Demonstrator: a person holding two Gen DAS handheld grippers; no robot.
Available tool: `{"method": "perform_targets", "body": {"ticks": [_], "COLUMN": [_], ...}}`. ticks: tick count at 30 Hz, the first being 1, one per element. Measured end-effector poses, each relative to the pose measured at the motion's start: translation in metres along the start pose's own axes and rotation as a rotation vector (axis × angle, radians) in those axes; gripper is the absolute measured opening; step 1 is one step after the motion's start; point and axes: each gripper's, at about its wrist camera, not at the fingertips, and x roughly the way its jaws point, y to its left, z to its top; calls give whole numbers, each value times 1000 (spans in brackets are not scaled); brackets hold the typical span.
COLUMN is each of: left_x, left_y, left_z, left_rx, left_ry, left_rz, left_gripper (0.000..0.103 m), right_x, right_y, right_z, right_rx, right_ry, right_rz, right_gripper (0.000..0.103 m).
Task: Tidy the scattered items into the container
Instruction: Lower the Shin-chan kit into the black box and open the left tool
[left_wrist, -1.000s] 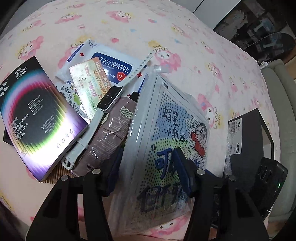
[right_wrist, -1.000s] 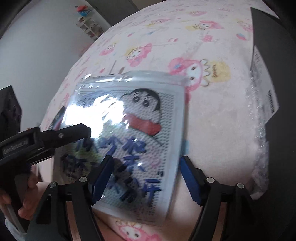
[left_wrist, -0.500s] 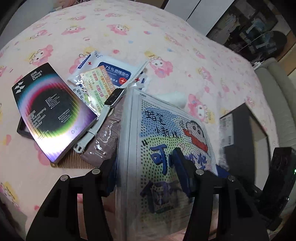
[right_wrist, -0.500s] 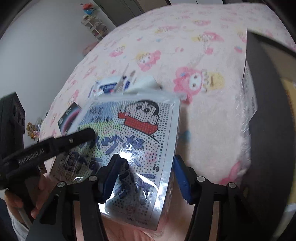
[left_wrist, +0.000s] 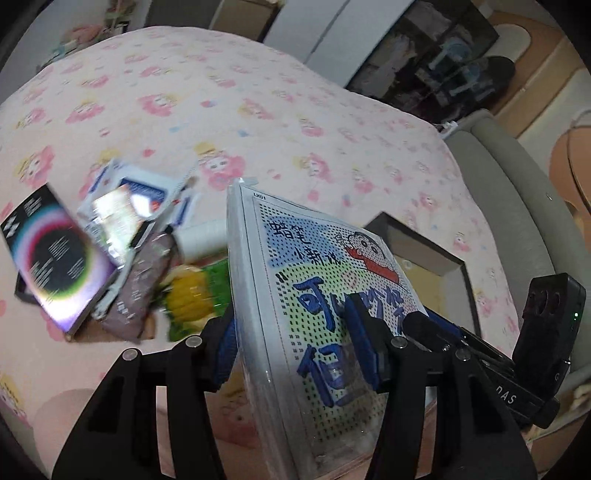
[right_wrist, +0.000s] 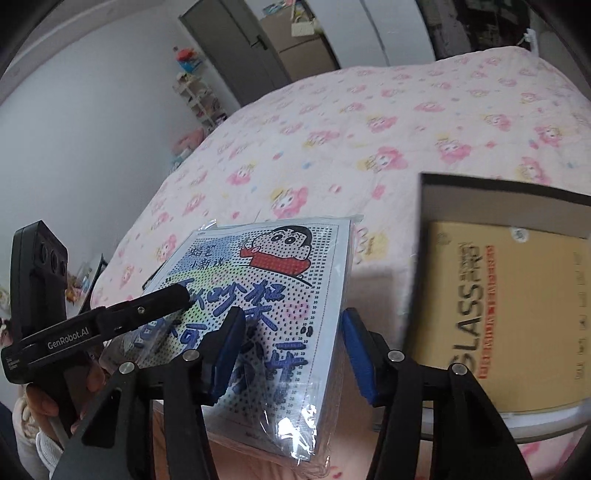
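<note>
My left gripper (left_wrist: 293, 347) is shut on a plastic-wrapped cartoon bead-art packet (left_wrist: 317, 280) and holds it tilted above the pink bedspread. From the right wrist the same packet (right_wrist: 280, 280) lies face-up under my right gripper (right_wrist: 291, 350), which is open; its right pad sits just past the packet's edge. The black box container (left_wrist: 417, 236) is right of the packet. In the right wrist view that container (right_wrist: 498, 188) holds a tan carton marked GLASS (right_wrist: 498, 295).
Left on the bed lies a blurred pile: a black rainbow-print box (left_wrist: 51, 258), a wipes pack (left_wrist: 147, 188), a brown pouch (left_wrist: 140, 291), a white tube (left_wrist: 203, 240) and a green-yellow packet (left_wrist: 192, 299). A hand (right_wrist: 37, 398) grips the left tool. A grey sofa (left_wrist: 517, 192) borders the bed.
The packet has risen off the pile and swung right toward the black box, uncovering the green-yellow packet and white tube. Both cameras sit higher; the box interior has come into view.
</note>
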Motion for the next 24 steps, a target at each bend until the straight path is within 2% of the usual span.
{"method": "perform_targets", "body": {"ticks": [7,13,18,24], "left_x": [45,107,145,165], "left_y": [-91,-145,-163,-169], "left_z": [19,9,-6,-22], "left_rx": [134,173,191,239], "left_ry": [44,145,228,286], "left_rz": [-79,-125,-105,-17], "left_gripper": [55,56,56,56], "right_x": [-56,-79,-74,-47], "right_y": [-73,-143,-185,-215], "right_z": [12,2,-13,-21], "right_rx": [92,208,304,408], "right_ry": [-89,-96,-62,42], "right_rz": [-83,-155,-185,-179], "right_gripper": [50,50,50,50]}}
